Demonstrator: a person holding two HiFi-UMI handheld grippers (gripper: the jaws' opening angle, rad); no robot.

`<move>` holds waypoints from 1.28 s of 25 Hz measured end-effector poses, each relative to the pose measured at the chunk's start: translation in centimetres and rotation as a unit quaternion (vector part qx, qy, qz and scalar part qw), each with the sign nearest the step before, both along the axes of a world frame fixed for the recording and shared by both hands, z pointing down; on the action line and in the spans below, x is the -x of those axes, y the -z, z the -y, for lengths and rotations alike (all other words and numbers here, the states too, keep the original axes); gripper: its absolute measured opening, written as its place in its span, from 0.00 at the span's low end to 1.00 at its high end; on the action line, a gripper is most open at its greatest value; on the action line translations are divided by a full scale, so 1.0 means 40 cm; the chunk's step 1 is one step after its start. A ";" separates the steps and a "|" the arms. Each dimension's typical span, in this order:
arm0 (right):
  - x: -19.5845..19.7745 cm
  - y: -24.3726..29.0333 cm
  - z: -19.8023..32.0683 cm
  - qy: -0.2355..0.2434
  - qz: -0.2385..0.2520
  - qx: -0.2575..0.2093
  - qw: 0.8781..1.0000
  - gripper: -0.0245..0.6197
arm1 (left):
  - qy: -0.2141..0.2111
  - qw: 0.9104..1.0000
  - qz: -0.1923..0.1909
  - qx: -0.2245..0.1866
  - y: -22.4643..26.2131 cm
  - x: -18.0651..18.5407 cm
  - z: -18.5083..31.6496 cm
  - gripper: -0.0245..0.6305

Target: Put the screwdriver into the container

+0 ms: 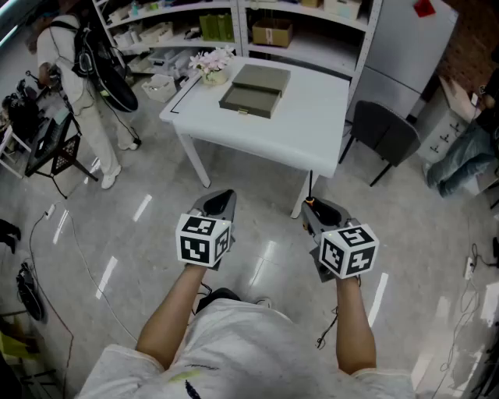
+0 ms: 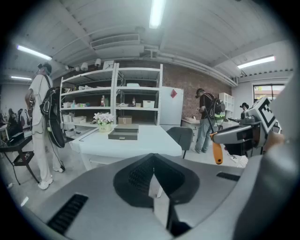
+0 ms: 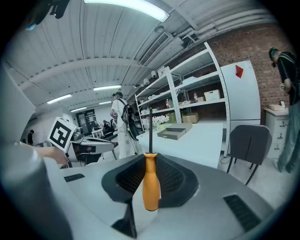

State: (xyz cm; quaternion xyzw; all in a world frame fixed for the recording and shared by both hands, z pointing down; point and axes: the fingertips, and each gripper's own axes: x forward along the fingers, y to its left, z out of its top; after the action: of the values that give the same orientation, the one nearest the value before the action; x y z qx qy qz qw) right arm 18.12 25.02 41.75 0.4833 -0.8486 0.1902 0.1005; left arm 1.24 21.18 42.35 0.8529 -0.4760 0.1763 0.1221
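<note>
My right gripper [image 1: 316, 207] is shut on the orange handle of the screwdriver [image 3: 151, 186], whose black shaft [image 3: 150, 139] points up and forward. The orange handle also shows in the left gripper view, screwdriver [image 2: 217, 153] hanging below the right gripper [image 2: 241, 136]. The container, a grey-olive box with a drawer [image 1: 254, 90], sits on the white table [image 1: 312, 128] ahead, well beyond both grippers. It appears small as the container [image 2: 123, 134] and container [image 3: 176, 132] in the gripper views. My left gripper [image 1: 220, 199] is shut with nothing in it, held beside the right one over the floor.
A pot of flowers [image 1: 212, 66] stands at the table's far left corner. A black chair [image 1: 386, 128] is right of the table. A person in white [image 1: 78, 86] stands at left by a stand. Shelves [image 1: 234, 23] and a fridge [image 1: 409, 47] lie behind. Cables [image 1: 47, 257] run on the floor.
</note>
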 end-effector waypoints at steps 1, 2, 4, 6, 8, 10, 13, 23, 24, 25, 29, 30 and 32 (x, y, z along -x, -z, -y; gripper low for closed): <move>0.000 -0.002 0.002 -0.001 0.000 0.000 1.000 0.15 | 0.001 1.000 0.001 0.000 -0.002 0.003 0.002 0.05; 0.001 -0.005 0.004 -0.002 0.000 0.001 1.000 0.15 | 0.002 1.000 0.001 0.001 -0.004 0.007 0.004 0.04; 0.006 -0.009 0.008 -0.003 0.002 0.002 1.000 0.16 | 0.004 1.000 0.001 0.001 -0.006 0.018 0.009 0.05; 0.010 -0.013 0.018 -0.004 0.004 0.004 1.000 0.16 | 0.009 1.000 0.001 0.002 -0.010 0.030 0.019 0.05; 0.012 -0.018 0.038 -0.006 0.005 0.006 1.000 0.16 | 0.013 1.000 0.001 0.002 -0.014 0.040 0.039 0.04; 0.014 -0.022 0.063 -0.008 0.005 0.006 1.000 0.16 | 0.014 1.000 0.002 0.001 -0.017 0.049 0.063 0.05; 0.027 -0.022 0.103 -0.013 0.007 0.007 1.000 0.16 | 0.015 1.000 0.000 0.001 -0.019 0.069 0.106 0.05; 0.090 -0.020 0.295 -0.026 -0.004 0.011 1.000 0.16 | 0.003 1.000 -0.008 -0.004 -0.016 0.134 0.320 0.05; 0.099 -0.019 0.316 -0.028 -0.004 0.012 1.000 0.16 | 0.003 1.000 -0.009 -0.003 -0.016 0.144 0.344 0.04; 0.108 -0.018 0.338 -0.031 -0.004 0.014 0.999 0.16 | 0.001 1.000 -0.009 -0.002 -0.015 0.154 0.369 0.05; 0.143 -0.020 0.432 -0.040 -0.008 0.020 0.999 0.16 | -0.005 1.000 -0.013 0.003 -0.020 0.193 0.474 0.05; 0.149 -0.023 0.454 -0.043 -0.009 0.023 0.999 0.16 | -0.007 1.000 -0.013 0.005 -0.024 0.199 0.498 0.04; 0.160 -0.029 0.498 -0.049 -0.011 0.027 0.998 0.16 | -0.013 1.000 -0.013 0.008 -0.032 0.209 0.546 0.05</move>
State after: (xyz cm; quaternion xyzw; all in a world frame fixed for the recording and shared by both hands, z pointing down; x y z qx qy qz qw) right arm 11.72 5.09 42.91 0.5231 -0.8177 0.2124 0.1129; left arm -7.10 -0.67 43.62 0.8601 -0.4618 0.1705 0.1334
